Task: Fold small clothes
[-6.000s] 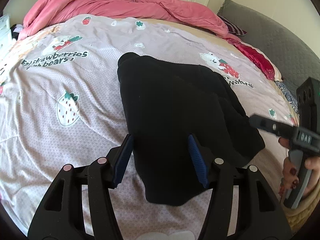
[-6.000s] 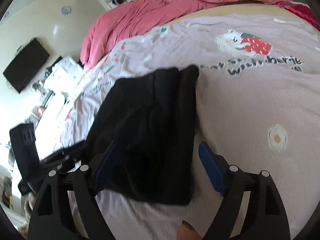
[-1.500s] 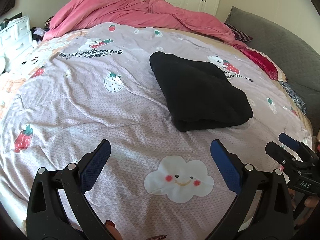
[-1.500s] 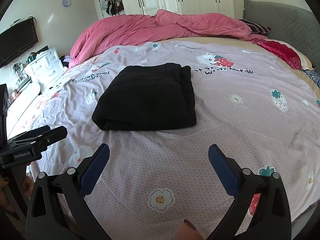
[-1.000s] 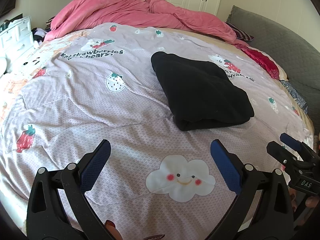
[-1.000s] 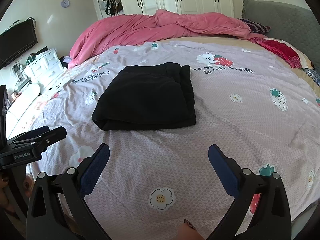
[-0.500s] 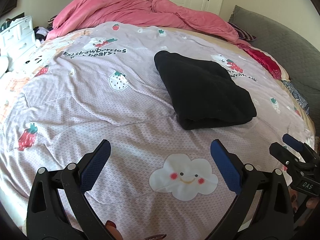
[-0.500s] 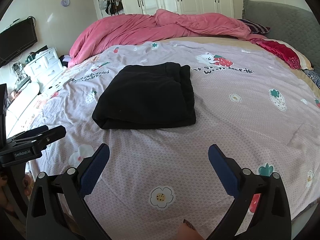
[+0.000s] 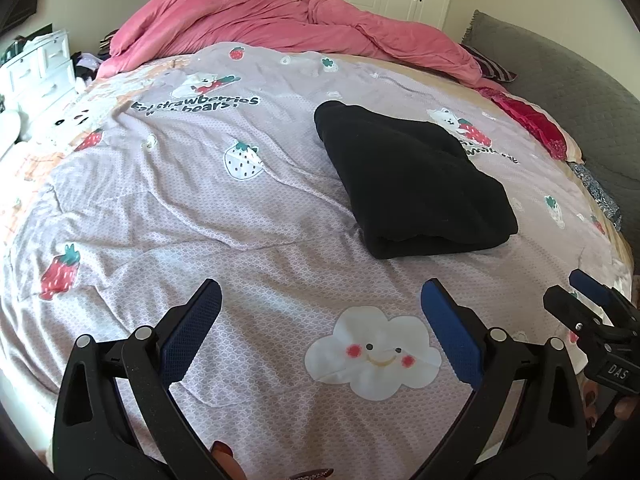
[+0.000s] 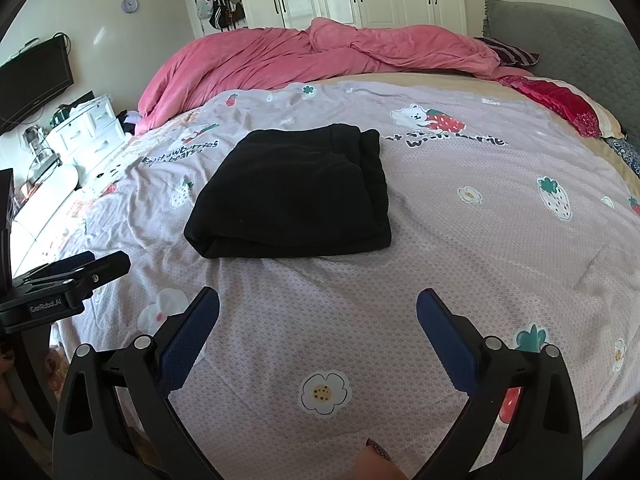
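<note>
The folded black garment (image 9: 412, 176) is lying upper right of the spread, empty left tool (image 9: 320, 308), and upper left of the equally spread right tool (image 10: 318, 306).

**Black tongs, blue pads, silver rivets**

Two matching sets of matte black plastic tongs: left tongs (image 9: 320, 304), right tongs (image 10: 318, 304). Angular forked arms with triangular cut-outs, each finger faced with a textured dark blue pad (image 9: 191, 332). Round silver rivets (image 9: 141, 333) at the pivots. White lettering "GenRobot.AI" (image 10: 46, 307) on the left body, "DAS" (image 9: 617, 371) on the right. Dark glittery nail polish (image 10: 378, 449) on a fingertip.
</note>
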Demonstrator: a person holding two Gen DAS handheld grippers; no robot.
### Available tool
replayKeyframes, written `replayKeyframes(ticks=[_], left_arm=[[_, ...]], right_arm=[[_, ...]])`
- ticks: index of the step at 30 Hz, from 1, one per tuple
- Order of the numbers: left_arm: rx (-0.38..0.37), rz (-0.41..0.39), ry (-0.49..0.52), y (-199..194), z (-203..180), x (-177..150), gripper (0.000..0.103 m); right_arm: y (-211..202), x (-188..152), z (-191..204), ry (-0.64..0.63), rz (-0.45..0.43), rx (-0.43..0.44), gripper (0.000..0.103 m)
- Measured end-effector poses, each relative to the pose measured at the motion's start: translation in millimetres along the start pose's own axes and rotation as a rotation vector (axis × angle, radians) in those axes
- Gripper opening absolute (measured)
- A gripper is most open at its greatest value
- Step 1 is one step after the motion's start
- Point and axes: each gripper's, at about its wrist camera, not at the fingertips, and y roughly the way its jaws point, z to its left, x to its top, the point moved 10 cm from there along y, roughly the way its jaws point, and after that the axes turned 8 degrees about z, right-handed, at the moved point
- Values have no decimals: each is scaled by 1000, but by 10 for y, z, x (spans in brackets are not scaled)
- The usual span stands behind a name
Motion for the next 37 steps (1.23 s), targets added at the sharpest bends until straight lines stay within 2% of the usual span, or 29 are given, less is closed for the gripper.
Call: replayKeyframes(ticks=[9, 14, 16, 19, 22, 24, 26, 27, 30, 31, 32, 33, 34, 36, 37], left_arm=[[-3, 1, 21, -6, -42, -16, 94], [18, -5, 33, -19, -46, -36, 94], [26, -21, 38, -40, -30, -34, 94], [27, -14, 14, -46, 65, -49, 94], [55, 2, -39, -50, 332, -33, 94], [65, -5, -70, -86, 550, 3, 94], [76, -23, -100, -139, 906, 84, 94], [96, -29, -125, -161, 1116, 129, 94], [200, -31, -248, -207, 2053, 247, 94], [245, -15, -303, -206, 2501, 274, 94], [275, -6, -336, -205, 2769, 287, 94], [338, 11, -385, -204, 3218, 308, 94], [384, 25, -412, -202, 3496, 323, 94], [508, 50, -482, -202, 4247, 401, 94], [540, 54, -509, -205, 4486, 435, 94]], right_arm=[[0, -10, 1, 4, 5, -3, 98], [-9, -53, -54, 20, 19, -38, 98], [-12, -94, -154, 42, 30, -85, 98], [-46, -213, -505, 119, 56, -214, 98], [-243, -415, -1102, 275, 54, -381, 98], [-500, -672, -1665, 449, 47, -496, 98], [-757, -967, -2159, 608, 49, -586, 98], [-989, -1224, -2534, 725, 42, -665, 98], [-1596, -1953, -3332, 979, 37, -897, 99], [-1758, -2183, -3551, 1048, 38, -950, 99], [-1866, -2380, -3725, 1096, 49, -990, 99], [-1958, -2554, -3853, 1145, 65, -1026, 99], [-2052, -2755, -4019, 1206, 66, -1054, 99], [-2112, -3018, -4227, 1269, 71, -1077, 99], [-2108, -3187, -4305, 1305, 103, -1107, 99]])
